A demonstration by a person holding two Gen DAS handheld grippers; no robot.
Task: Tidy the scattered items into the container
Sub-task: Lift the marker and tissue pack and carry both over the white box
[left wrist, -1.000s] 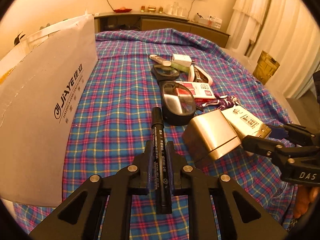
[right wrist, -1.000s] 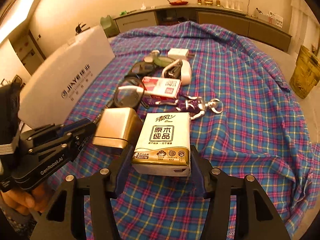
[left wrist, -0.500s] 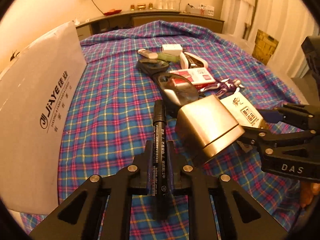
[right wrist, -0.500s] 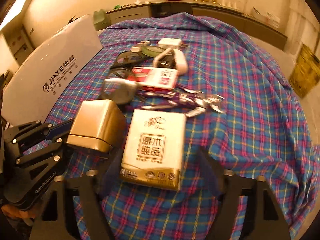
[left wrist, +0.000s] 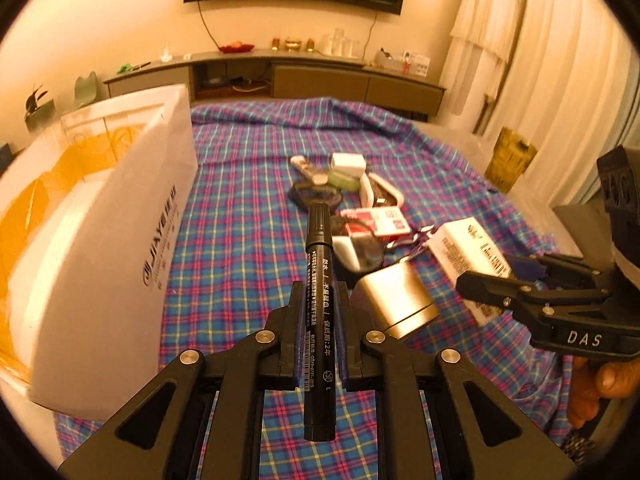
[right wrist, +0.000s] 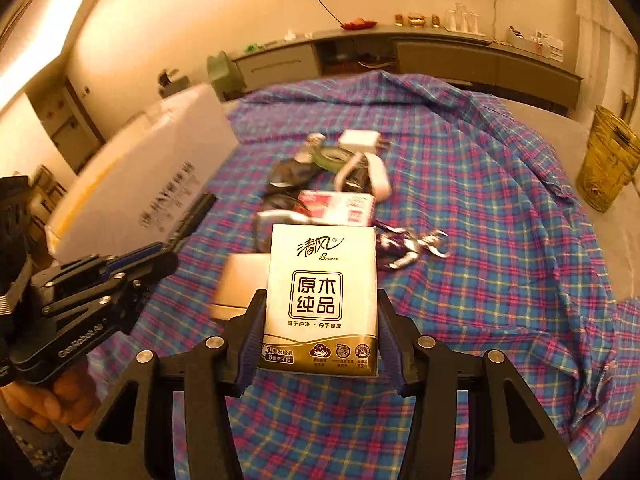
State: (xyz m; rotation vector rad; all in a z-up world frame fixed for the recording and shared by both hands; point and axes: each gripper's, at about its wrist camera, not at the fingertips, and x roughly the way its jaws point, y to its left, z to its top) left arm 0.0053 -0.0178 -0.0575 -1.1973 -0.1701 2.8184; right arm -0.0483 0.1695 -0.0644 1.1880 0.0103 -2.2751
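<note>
My left gripper is shut on a black marker and holds it above the plaid cloth. The white open box stands to its left; it also shows in the right wrist view. My right gripper is shut on a white and gold tissue pack, lifted off the cloth; the pack shows in the left wrist view too. A metal tin lies between the grippers. Scattered items lie further back: a red and white pack, a white charger, a purple and silver figure.
The plaid cloth covers the table and hangs in folds at the right. A golden bin stands on the floor at the right. A low cabinet runs along the back wall.
Both grippers have risen and tilted up. The right gripper closed on the tissue pack and lifted it off the cloth. The left gripper still holds the marker, and the box opening came into view.
</note>
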